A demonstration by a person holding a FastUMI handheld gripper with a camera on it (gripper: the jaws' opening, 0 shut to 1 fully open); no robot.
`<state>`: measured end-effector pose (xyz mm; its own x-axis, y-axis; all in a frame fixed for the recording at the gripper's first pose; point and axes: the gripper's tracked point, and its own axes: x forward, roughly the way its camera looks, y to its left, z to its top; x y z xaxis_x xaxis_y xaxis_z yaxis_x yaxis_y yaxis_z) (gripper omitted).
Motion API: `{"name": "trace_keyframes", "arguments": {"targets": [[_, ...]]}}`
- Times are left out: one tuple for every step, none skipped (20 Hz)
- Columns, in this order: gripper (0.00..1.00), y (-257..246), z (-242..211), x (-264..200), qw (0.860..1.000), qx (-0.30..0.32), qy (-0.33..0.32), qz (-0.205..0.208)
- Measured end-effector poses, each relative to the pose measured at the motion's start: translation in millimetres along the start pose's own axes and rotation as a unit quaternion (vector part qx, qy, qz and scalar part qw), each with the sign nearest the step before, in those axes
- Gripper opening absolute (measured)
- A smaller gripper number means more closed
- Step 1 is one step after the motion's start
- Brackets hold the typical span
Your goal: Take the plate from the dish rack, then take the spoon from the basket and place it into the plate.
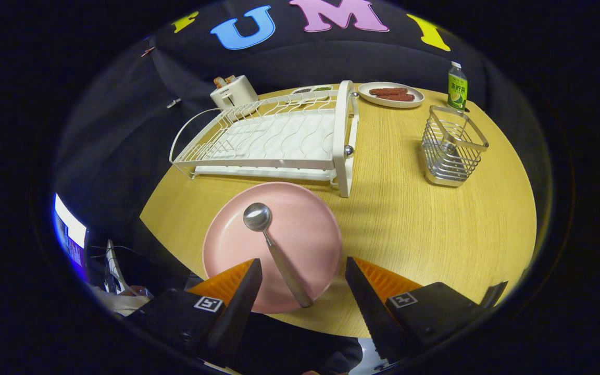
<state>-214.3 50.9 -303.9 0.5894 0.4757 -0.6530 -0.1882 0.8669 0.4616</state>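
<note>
Spoon (274,249) is seen lying in the pink plate (305,229) on the table (425,229), its handle reaching over the near rim between the fingers. The gripper (304,271) is held open, empty. Behind the plate stands the dish rack (279,138); the wire basket (452,146) is well apart.
</note>
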Motion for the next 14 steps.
{"name": "trace_keyframes", "arguments": {"targets": [[0.99,0.2,5.2,-5.6,1.000,-0.002,-0.007,-0.001],[0.99,-0.5,13.6,-11.7,1.000,-0.007,-0.018,-0.005],[0.99,-2.5,24.6,-18.7,0.999,-0.013,-0.032,-0.011],[0.99,-3.9,38.1,-26.2,0.999,-0.019,-0.047,-0.018],[0.99,-6.3,53.9,-33.4,0.997,-0.024,-0.064,-0.026],[0.99,-8.9,70.5,-40.8,0.996,-0.028,-0.081,-0.036],[0.99,-12.4,88.3,-49.7,0.994,-0.033,-0.098,-0.046],[0.99,-15.1,106.3,-57.7,0.991,-0.037,-0.117,-0.056],[0.98,-16.6,123.4,-66.9,0.988,-0.038,-0.134,-0.063],[0.99,-14.9,138.9,-75.9,0.986,-0.036,-0.148,-0.065],[0.99,-11.9,154.7,-85.1,0.984,-0.033,-0.164,-0.061],[0.99,-10.0,169.5,-94.4,0.981,-0.032,-0.181,-0.060],[0.98,-9.7,183.9,-103.9,0.978,-0.034,-0.198,-0.062],[0.99,-11.7,196.6,-114.5,0.974,-0.039,-0.214,-0.069]]}}
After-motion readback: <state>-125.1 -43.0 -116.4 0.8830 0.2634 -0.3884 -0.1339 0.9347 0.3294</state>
